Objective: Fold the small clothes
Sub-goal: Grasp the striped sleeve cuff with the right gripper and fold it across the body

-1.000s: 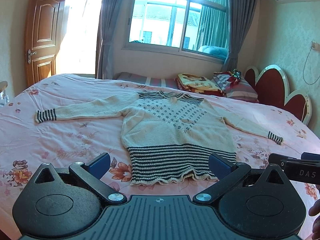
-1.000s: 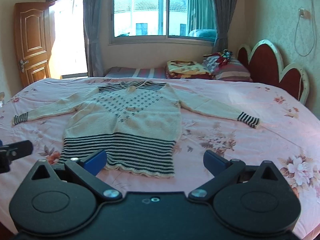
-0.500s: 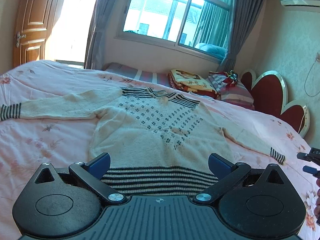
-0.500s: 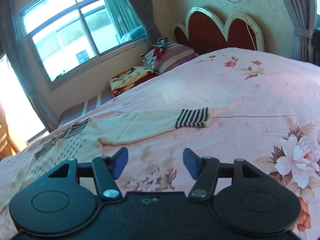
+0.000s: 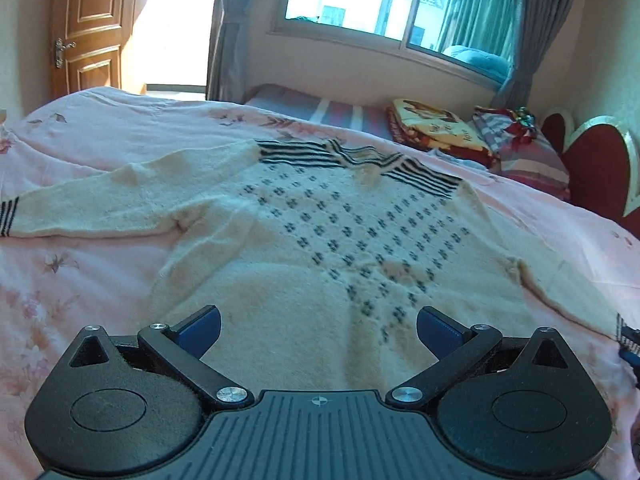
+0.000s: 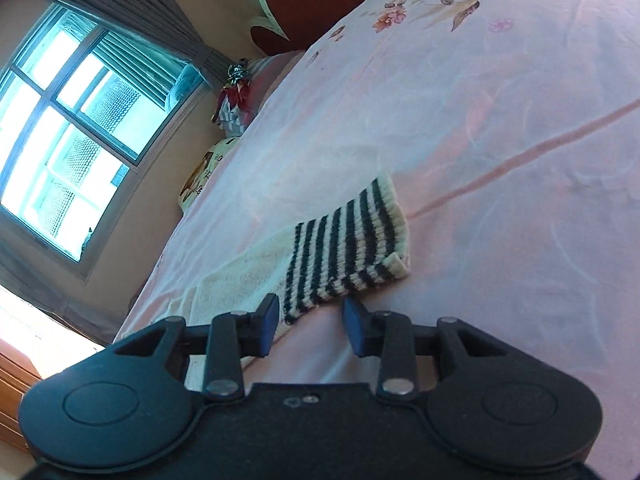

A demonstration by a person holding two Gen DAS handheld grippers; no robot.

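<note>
sweater [image 5: 280, 264]: cream knit, dark diamond motifs, striped collar | is lying flat, front up, on pink bed, sleeves being spread sideways | striped cuff [image 6: 352, 240]: is resting flat on sheet

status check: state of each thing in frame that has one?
sweater: spread flat on the bed, front up, unfolded
right cuff: flat on the sheet, not gripped
left sleeve: stretched out sideways
left hand-held gripper: open wide, over the sweater body
right hand-held gripper: open, jaws on either side of the cuff's near corner
door: open
curtains: drawn back
</note>
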